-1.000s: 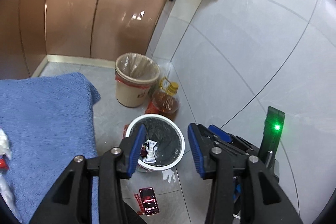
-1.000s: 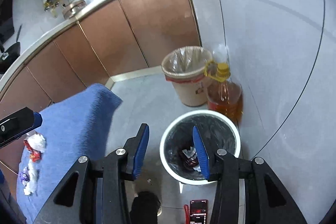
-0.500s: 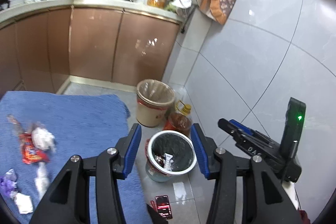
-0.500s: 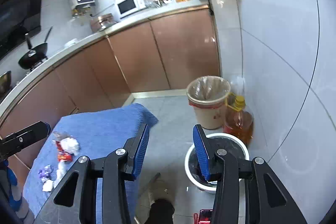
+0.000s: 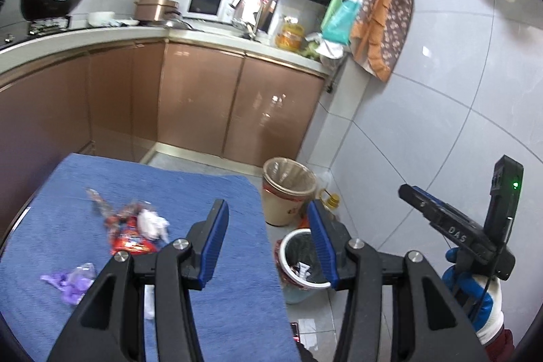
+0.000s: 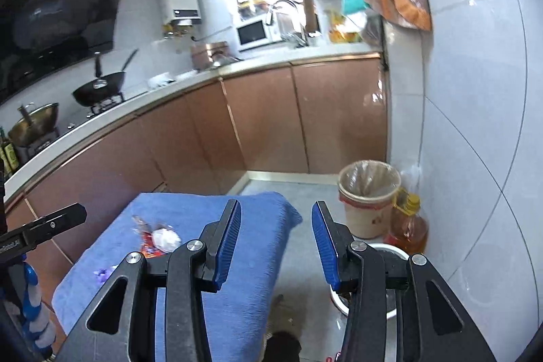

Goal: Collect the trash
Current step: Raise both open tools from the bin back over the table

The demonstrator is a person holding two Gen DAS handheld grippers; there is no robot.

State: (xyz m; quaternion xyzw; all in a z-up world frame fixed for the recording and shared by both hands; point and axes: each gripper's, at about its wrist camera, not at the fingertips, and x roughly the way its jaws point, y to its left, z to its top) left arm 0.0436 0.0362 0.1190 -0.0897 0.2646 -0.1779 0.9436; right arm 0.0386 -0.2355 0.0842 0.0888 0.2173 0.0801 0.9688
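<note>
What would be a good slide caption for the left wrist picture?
Open, empty left gripper above a blue cloth strewn with wrappers, white trash bin on the floor beside it.

White bin half behind gripper finger

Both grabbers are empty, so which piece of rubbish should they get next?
Probably the left gripper should dip toward the crumpled white paper on the blue cloth. Its fingers are open with nothing between them, the paper lies just ahead, and the white bin stands close by.
</note>
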